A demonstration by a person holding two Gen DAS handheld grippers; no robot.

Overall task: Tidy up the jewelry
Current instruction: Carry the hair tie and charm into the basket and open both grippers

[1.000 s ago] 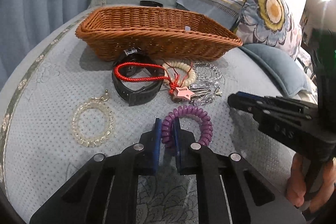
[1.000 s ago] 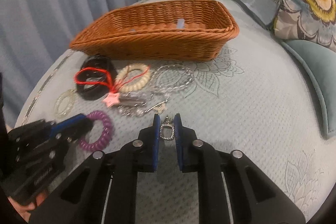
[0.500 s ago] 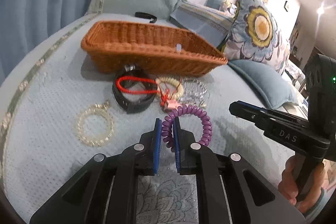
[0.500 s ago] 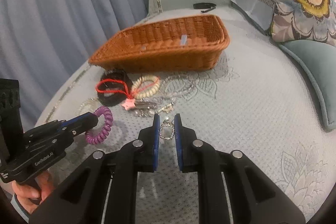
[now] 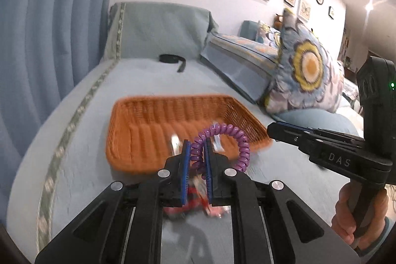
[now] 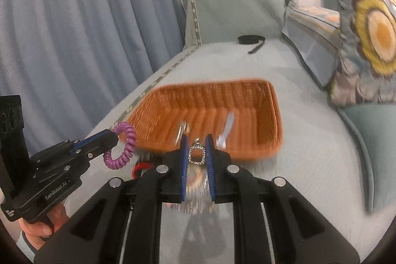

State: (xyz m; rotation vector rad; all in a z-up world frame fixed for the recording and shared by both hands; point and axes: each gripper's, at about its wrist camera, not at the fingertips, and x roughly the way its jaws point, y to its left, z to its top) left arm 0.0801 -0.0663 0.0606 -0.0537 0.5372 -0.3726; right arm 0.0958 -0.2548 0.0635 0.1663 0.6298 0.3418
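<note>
My left gripper [image 5: 197, 154] is shut on a purple spiral bracelet [image 5: 237, 140] and holds it in the air in front of the near edge of the brown wicker basket [image 5: 138, 130]. It also shows at the left of the right wrist view [image 6: 112, 137] with the bracelet [image 6: 126, 147]. My right gripper [image 6: 196, 152] is shut on a small square silver pendant [image 6: 197, 155], raised before the basket [image 6: 247, 113]. The right gripper also shows in the left wrist view [image 5: 274, 131]. Red cord jewelry [image 5: 195, 204] lies blurred below my fingers.
The basket sits on a grey-green bedspread [image 5: 74, 165]. A black strap [image 5: 173, 60] lies farther back. A flowered cushion [image 5: 307, 76] stands at the right. Blue curtains [image 6: 86, 16] hang at the left. The rest of the jewelry pile [image 6: 198, 192] is blurred under the right gripper.
Both grippers have lifted and moved forward toward the basket, each still holding its item. The jewelry pile has dropped out of view beneath the fingers.
</note>
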